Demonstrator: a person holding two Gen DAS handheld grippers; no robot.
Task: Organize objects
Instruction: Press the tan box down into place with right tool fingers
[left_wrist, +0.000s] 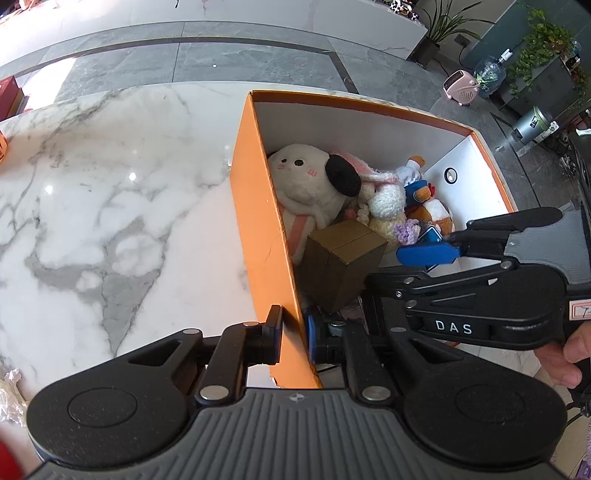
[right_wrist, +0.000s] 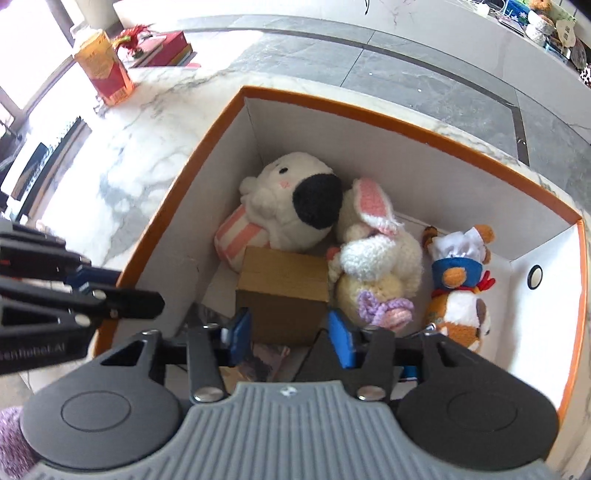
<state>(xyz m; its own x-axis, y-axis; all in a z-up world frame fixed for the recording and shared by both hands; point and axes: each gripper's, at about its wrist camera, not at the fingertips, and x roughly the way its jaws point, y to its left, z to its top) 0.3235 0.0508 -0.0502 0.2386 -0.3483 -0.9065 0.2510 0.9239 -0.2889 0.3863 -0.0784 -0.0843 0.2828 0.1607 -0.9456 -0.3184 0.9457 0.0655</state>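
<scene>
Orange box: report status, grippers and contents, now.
Left gripper clamped on orange box wall. Right gripper open, straddling brown block inside. Plush dog, bunny, chef toy packed beside it.

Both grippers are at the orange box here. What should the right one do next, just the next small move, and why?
Probably lift the right gripper straight up and out. It is open, its fingers either side of the brown box, which looks set down among the plush toys, so nothing seems left to place. The left gripper clamps the orange box's wall, steadying it.
</scene>
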